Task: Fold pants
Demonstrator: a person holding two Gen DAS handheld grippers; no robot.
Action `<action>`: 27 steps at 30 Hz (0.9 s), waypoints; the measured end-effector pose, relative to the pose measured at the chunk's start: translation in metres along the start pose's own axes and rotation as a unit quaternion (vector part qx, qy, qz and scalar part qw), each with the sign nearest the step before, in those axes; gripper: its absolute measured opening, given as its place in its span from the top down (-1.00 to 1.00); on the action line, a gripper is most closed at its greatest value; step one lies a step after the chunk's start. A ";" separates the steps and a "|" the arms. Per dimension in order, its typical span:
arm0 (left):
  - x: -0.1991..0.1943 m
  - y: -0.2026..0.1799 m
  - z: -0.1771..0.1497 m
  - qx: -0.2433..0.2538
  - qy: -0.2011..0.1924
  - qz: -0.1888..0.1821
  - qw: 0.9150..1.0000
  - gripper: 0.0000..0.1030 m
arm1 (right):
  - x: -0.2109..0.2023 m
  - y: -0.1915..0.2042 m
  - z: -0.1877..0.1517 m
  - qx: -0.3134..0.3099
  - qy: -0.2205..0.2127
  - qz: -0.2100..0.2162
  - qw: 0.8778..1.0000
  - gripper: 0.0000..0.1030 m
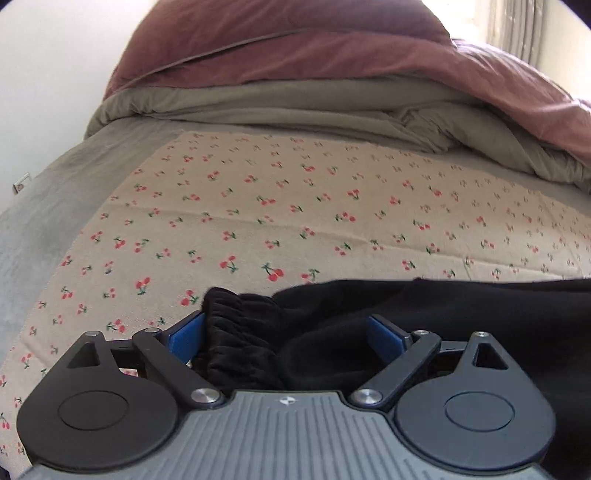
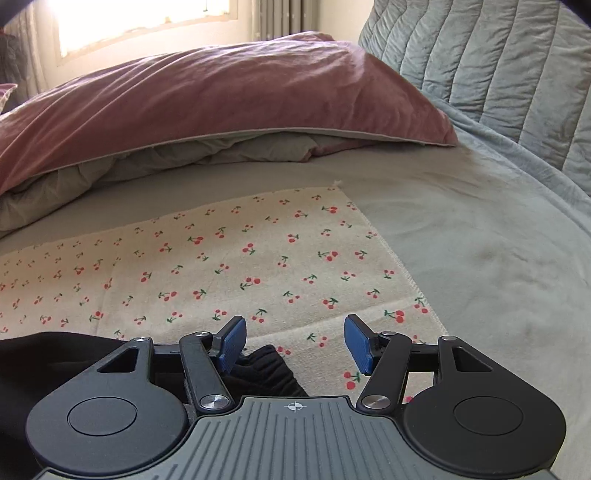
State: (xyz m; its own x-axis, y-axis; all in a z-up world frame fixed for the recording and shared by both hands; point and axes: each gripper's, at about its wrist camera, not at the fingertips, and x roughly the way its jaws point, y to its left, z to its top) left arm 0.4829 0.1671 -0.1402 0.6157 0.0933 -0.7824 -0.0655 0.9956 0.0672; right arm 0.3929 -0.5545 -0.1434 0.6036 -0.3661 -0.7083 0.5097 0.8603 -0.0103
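Bedding fills both views: black pants (image 1: 424,317) lie nearest, on a cherry-print cloth (image 1: 258,206) spread over the grey bed (image 2: 480,258). Left tongs (image 1: 286,332) stand wide apart around the gathered elastic waistband (image 1: 240,332), pads clear. Right tongs (image 2: 293,343) are apart too, another elastic edge (image 2: 266,369) just below. Pants look bunched; folding seems unfinished. Farther off, a rose duvet (image 2: 203,96).

Sunlit window (image 2: 140,18) — bed (image 2: 480,240), perhaps unmade.

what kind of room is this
Most likely a bedroom: the work surface is a bed with a grey sheet, a rumpled pink duvet and a quilted headboard.
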 end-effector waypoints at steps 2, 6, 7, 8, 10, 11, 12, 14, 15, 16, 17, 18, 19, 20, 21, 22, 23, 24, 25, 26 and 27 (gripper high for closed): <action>0.013 -0.014 -0.007 0.046 0.003 0.020 0.999 -0.79 | 0.019 0.019 -0.004 -0.039 0.014 0.002 0.999 -0.07; 0.010 -0.013 -0.009 0.069 -0.022 0.012 0.997 0.08 | 0.035 0.029 -0.013 -0.048 0.032 0.021 0.998 0.15; 0.009 -0.010 -0.007 0.064 -0.023 0.032 0.997 0.51 | 0.034 0.027 -0.013 -0.047 0.033 0.032 0.998 0.52; 0.009 -0.005 -0.004 0.051 -0.024 0.028 0.998 0.80 | 0.033 0.026 -0.012 -0.053 0.030 0.023 0.998 0.74; 0.002 0.004 -0.001 0.011 -0.047 0.009 0.999 0.88 | 0.027 0.025 -0.011 -0.054 0.020 0.005 0.998 0.79; -0.002 0.005 0.000 0.007 -0.056 0.014 0.998 0.89 | 0.020 0.025 -0.009 -0.051 0.002 -0.004 0.999 0.80; -0.006 0.006 0.001 -0.001 -0.070 0.014 0.997 0.90 | 0.012 0.022 -0.006 -0.036 -0.019 -0.013 0.999 0.82; -0.015 0.007 0.008 -0.022 -0.097 0.008 0.995 0.90 | -0.005 0.010 0.005 0.014 -0.061 -0.017 0.998 0.86; -0.018 0.008 0.012 -0.033 -0.109 0.005 0.994 0.90 | -0.012 0.005 0.011 0.035 -0.079 -0.015 0.996 0.87; -0.020 0.009 0.018 -0.048 -0.123 0.000 0.991 0.90 | -0.018 0.005 0.017 0.047 -0.097 -0.021 0.994 0.90; -0.021 0.010 0.023 -0.059 -0.131 0.000 0.990 0.90 | -0.022 0.006 0.024 0.052 -0.111 -0.031 0.992 0.91; -0.021 0.008 0.029 -0.066 -0.141 0.003 0.988 0.90 | -0.024 0.008 0.029 0.056 -0.125 -0.045 0.990 0.93; -0.019 0.006 0.034 -0.069 -0.152 0.013 0.986 0.90 | -0.023 0.012 0.035 0.056 -0.137 -0.065 0.987 1.00; -0.016 0.001 0.037 -0.063 -0.162 0.038 0.984 0.90 | -0.021 0.016 0.039 0.054 -0.146 -0.092 0.984 1.00; -0.010 -0.002 0.039 -0.057 -0.165 0.057 0.983 0.90 | -0.016 0.021 0.043 0.045 -0.160 -0.135 0.977 1.00; -0.001 -0.004 0.039 -0.056 -0.158 0.065 0.984 0.90 | -0.008 0.023 0.045 0.041 -0.163 -0.152 0.974 1.00; 0.013 -0.007 0.038 -0.053 -0.135 0.063 0.987 0.87 | 0.001 0.022 0.047 0.043 -0.152 -0.139 0.978 1.00; 0.028 -0.011 0.038 -0.036 -0.099 0.058 0.993 0.79 | 0.016 0.023 0.048 0.040 -0.118 -0.107 0.986 1.00; 0.045 -0.016 0.034 -0.011 -0.064 0.063 0.996 0.72 | 0.031 0.025 0.045 0.031 -0.082 -0.085 0.993 1.00; 0.047 -0.017 0.031 -0.005 -0.078 0.069 0.995 0.69 | 0.038 0.030 0.037 0.024 -0.068 -0.093 0.993 1.00; 0.044 -0.013 0.029 -0.017 -0.089 0.065 0.994 0.66 | 0.040 0.033 0.030 0.023 -0.063 -0.095 0.993 1.00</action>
State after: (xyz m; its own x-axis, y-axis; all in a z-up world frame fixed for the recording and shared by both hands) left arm 0.5337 0.1581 -0.1576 0.7295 0.2236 -0.6464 -0.1771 0.9746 0.1373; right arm 0.4524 -0.5518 -0.1513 0.5645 -0.5647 -0.6021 0.6476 0.7553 -0.1013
